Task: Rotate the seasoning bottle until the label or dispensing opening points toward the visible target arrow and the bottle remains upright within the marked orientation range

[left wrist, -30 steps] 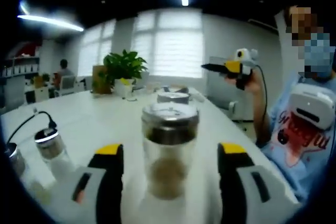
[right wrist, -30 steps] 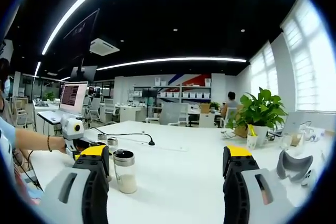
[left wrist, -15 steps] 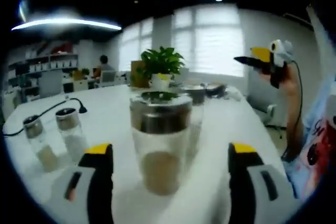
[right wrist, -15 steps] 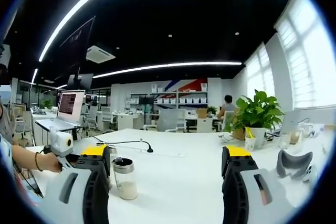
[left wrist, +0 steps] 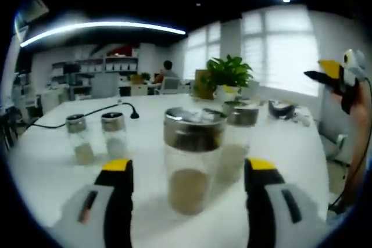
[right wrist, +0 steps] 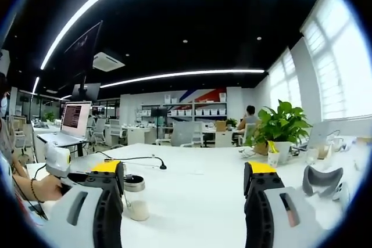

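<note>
White table [left wrist: 46, 161] wide across the left gripper view, office behind, potted plant [left wrist: 229, 74] at the far edge. On the table, front and centre: seasoning bottle [left wrist: 192, 166], clear glass, steel cap, brownish powder in the bottom third. Upright, long axis vertical, standing dead between the jaws of the left gripper [left wrist: 187, 172]. Jaws spread wide, a clear gap either side of the glass, nothing held. Just behind and touching or nearly so, a second bottle [left wrist: 237, 143]; well off to the left, two small shakers [left wrist: 96, 137] beside a black cable [left wrist: 75, 114].

No arrow or label to be made out from here, so heading of the opening: cannot tell.

Right gripper [right wrist: 181, 213] raised off to the side, seen as a yellow-tipped shape at the right edge of the left gripper view, in a hand. In the right gripper view its jaws parted, empty, pointing across the table; a glass bottle [right wrist: 136, 198] low at the left next to the left jaw, likely the same one.

Nearer by far: the left. Judging by that, next call a straight close on the glass, then a twist about the vertical axis, cap kept level. Risk: knocking the neighbour bottle behind.
</note>
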`<action>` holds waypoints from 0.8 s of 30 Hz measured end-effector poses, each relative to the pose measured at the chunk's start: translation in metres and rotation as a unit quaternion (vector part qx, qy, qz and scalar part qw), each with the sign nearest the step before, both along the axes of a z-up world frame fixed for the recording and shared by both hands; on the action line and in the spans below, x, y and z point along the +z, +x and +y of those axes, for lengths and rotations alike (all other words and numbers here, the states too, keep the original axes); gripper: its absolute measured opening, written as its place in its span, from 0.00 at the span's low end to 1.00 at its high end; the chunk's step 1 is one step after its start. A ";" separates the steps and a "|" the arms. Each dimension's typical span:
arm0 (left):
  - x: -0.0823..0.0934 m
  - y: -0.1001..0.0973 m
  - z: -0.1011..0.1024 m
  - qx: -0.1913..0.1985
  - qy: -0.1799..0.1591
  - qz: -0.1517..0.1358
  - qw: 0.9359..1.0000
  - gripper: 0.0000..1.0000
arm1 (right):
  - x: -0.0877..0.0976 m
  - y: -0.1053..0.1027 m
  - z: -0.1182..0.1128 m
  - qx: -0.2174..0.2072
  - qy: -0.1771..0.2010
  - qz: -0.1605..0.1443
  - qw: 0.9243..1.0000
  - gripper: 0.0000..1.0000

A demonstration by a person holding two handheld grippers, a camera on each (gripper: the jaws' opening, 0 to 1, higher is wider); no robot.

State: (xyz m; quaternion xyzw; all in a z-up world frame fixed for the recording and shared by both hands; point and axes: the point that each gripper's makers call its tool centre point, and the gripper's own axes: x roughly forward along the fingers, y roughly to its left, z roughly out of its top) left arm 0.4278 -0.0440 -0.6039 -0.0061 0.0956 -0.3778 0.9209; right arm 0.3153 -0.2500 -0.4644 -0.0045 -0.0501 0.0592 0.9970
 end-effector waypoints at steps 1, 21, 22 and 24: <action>0.002 -0.001 -0.003 -0.001 -0.010 -0.001 1.000 0.81 | 0.000 0.000 0.000 0.000 0.000 0.000 1.000 0.88; -0.010 0.013 0.001 0.017 0.028 -0.009 0.999 0.53 | -0.004 0.000 -0.004 -0.003 0.006 0.011 1.000 0.86; -0.010 0.012 0.000 0.015 0.026 -0.009 1.000 0.52 | -0.004 0.000 -0.004 -0.003 0.005 0.011 1.000 0.86; -0.011 0.006 -0.006 -0.007 0.010 0.004 1.000 0.43 | -0.004 0.000 -0.005 -0.004 0.005 0.010 1.000 0.86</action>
